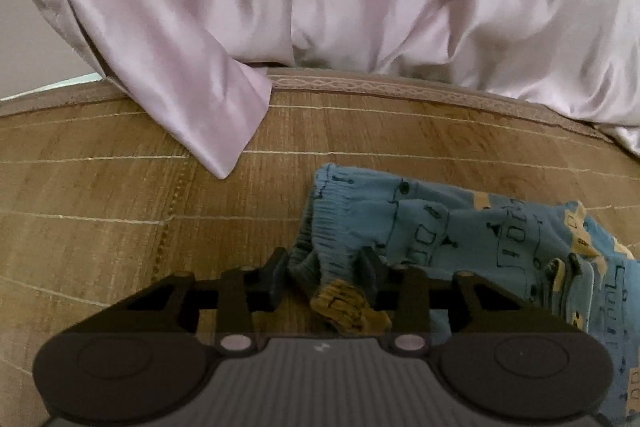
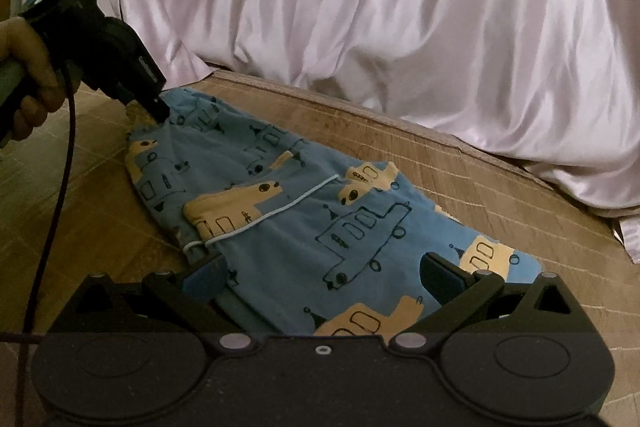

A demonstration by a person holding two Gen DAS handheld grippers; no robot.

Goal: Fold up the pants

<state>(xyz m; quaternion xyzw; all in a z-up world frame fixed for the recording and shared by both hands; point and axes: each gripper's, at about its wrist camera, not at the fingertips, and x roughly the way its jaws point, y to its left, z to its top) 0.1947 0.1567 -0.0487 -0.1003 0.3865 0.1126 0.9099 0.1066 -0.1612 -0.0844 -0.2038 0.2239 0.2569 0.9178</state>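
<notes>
While you hold both ends:
Left gripper (image 1: 324,279): clamped on the pants (image 2: 304,211) waistband, upper left.
Right gripper (image 2: 324,279): jaws spread, nothing pinched.
Long axis: upper left to lower right.

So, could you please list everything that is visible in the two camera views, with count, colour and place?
pants: one pair, blue with tan vehicle print and dark outlines, lying on the mat, waistband end toward the left claw.
mat: one, brown woven with pale lines and a patterned border, under the pants.
sheet: one, pale pink and shiny, bunched along the far edge of the mat, one corner lying on it.
cable: one, dark, hanging from the left claw's handle.
left claw: one, black, bunched waistband fabric between its fingers.
right claw: one, black, fingers wide apart over the pants.
hand: one, gripping the left claw's handle, at the left edge of the right wrist view.
</notes>
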